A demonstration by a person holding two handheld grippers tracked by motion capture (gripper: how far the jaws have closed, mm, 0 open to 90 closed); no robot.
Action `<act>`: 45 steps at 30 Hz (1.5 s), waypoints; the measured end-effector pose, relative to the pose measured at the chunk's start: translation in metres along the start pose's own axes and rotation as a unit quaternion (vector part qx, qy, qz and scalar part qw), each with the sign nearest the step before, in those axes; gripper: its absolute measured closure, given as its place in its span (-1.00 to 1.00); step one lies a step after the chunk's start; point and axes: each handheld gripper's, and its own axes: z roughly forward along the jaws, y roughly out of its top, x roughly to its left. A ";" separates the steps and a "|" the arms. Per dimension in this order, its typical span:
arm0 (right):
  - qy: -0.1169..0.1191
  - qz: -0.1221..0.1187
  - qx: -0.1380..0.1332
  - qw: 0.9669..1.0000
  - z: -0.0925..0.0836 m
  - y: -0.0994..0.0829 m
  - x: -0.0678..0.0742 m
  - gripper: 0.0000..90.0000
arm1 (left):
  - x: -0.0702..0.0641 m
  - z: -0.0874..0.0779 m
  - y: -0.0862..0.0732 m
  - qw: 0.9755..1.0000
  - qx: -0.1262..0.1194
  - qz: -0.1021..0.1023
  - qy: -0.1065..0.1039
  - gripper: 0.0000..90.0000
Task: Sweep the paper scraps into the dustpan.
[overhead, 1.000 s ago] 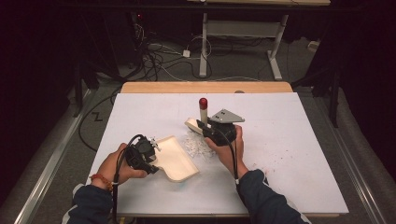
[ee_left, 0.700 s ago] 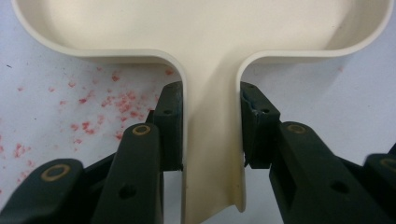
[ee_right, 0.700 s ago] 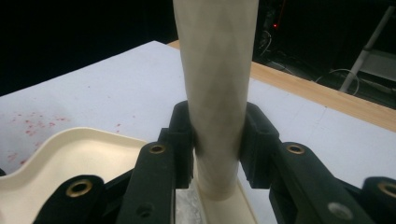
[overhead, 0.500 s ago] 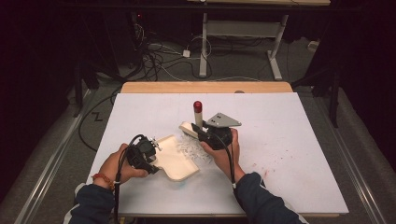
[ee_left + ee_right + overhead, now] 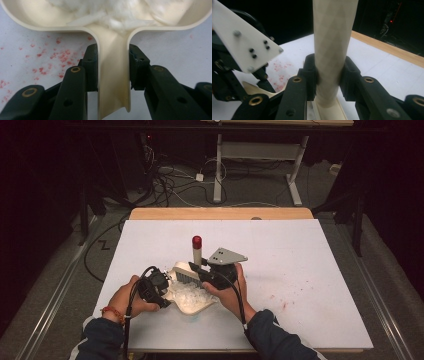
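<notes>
At the near centre of the white table (image 5: 310, 270), a cream dustpan (image 5: 192, 302) lies flat with a heap of white shreds (image 5: 187, 295) already in its tray; the left gripper view shows the shreds (image 5: 112, 15) piled against the back wall where the handle joins; the dustpan handle (image 5: 113, 82) runs down between the two black jaws, which press on it from both sides, so the left gripper (image 5: 152, 287) is pinching the handle; the right gripper (image 5: 210, 275) is clamped on the cream brush handle (image 5: 333, 50), which stands nearly upright with its red tip (image 5: 197, 241) topmost, the brush head (image 5: 186, 274) sitting at the far edge of the pan; judged from this, the step in hand is sweeping loose shreds into the pan; to do it well, the pan's lip should stay flush on the table so nothing slides under it, and the left grip should hold firm against the push of the bristles; strokes should be short and drawn toward the pan's back wall, with the brush tilted so the bristles, not the block, meet the surface; lifting the brush clear between strokes should avoid flicking the light shreds back out; red specks (image 5: 280, 300) mark the table to the right of the pan, whether stain or crumb I cannot tell; beyond the table, a wooden edge (image 5: 220, 213), cables on the floor (image 5: 170, 175) and a grey desk frame (image 5: 260, 155) stand in dim light.
</notes>
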 end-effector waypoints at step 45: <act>-0.012 -0.031 -0.001 0.999 -0.011 0.011 0.021 0.59 | -0.007 0.005 -0.009 0.999 0.015 -0.024 -0.015 0.41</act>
